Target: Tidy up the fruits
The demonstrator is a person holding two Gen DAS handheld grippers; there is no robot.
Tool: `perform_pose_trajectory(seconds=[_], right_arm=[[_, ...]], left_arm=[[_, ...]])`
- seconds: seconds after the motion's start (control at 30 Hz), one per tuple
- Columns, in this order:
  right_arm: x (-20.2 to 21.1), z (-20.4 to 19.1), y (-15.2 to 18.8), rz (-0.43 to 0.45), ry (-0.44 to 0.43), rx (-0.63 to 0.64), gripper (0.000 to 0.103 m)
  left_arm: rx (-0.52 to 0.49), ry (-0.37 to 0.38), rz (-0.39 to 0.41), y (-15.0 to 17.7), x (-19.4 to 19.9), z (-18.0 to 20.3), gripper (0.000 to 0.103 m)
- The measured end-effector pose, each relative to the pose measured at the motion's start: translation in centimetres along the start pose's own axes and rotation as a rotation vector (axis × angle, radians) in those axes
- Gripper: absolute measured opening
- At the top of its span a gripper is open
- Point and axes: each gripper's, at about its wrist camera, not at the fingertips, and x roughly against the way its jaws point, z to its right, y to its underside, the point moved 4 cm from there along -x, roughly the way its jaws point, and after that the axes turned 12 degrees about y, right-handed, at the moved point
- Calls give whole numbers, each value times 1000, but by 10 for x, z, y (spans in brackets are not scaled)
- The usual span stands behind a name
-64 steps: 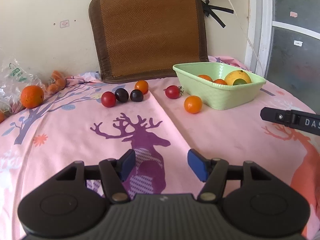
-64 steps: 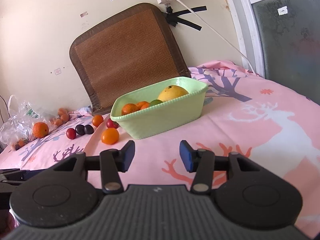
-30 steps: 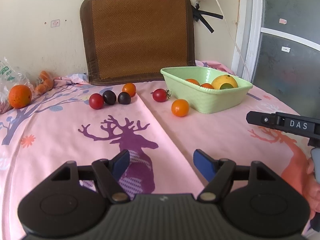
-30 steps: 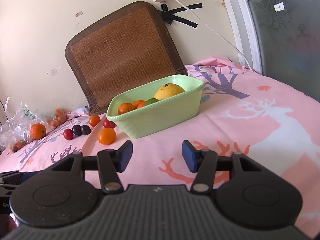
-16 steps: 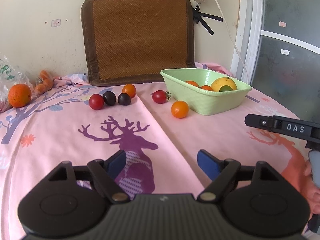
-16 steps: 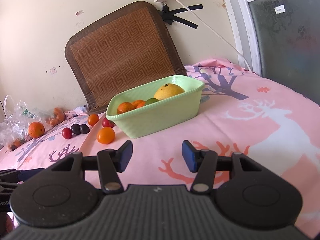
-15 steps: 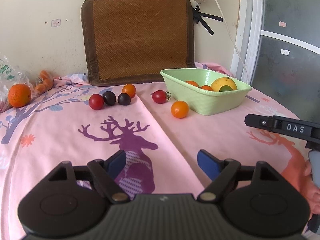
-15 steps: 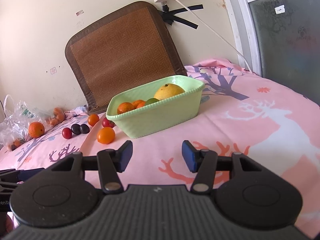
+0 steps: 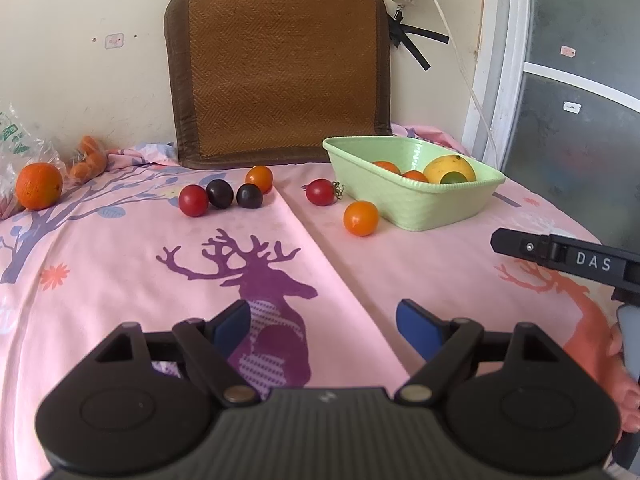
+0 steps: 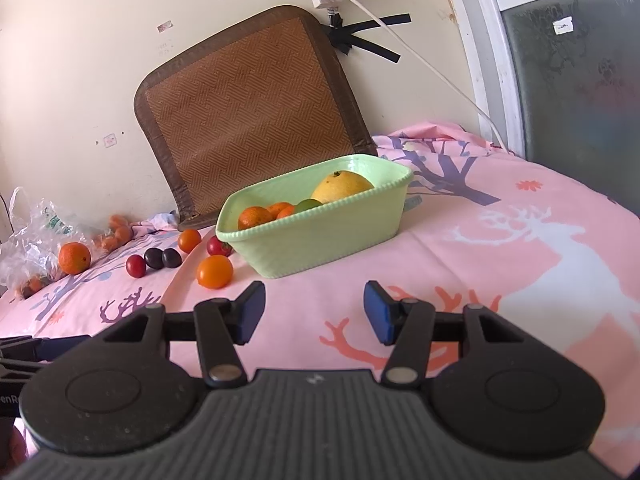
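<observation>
The left tongs [image 9: 323, 328] hovered low over the pink deer-print cloth [image 9: 120, 272] on the tabletop, their blue pads [image 9: 418, 330] well apart with nothing between them. The log's last step was small, so they read simply as spread wide and empty. The right tongs [image 10: 314, 312] also stood apart and empty, above the cloth just in front of the green basket [image 10: 320, 236]. That basket sat toward the right of the tabletop, in front of a woven brown mat [image 9: 280, 68] leaning on the wall. It held a large yellow fruit [image 10: 342, 187], a small green fruit [image 10: 309, 205] touching it, and several small oranges [image 10: 255, 217]. Outside the basket, an orange tomato [image 9: 361, 218] lay just beside its near-left corner, and a red tomato [image 9: 321, 191] with a green stem lay a little farther back. Further left stood a row: a red tomato [image 9: 193, 200], two dark plums [image 9: 220, 193] side by side, and another orange tomato [image 9: 259, 177] behind them. A big orange [image 9: 39, 185] rested at the far left next to a clear plastic bag [image 9: 12, 140]. From the left wrist view, one black arm of the right tool, marked DAS, crossed the right edge.
</observation>
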Motion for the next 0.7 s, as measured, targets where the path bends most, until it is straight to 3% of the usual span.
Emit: perform_pose_trajectory(seconds=[0.7], right_arm=[[0, 0, 0, 3, 1, 9, 57]], left_arm=[[8, 5, 2, -1, 1, 0, 83]])
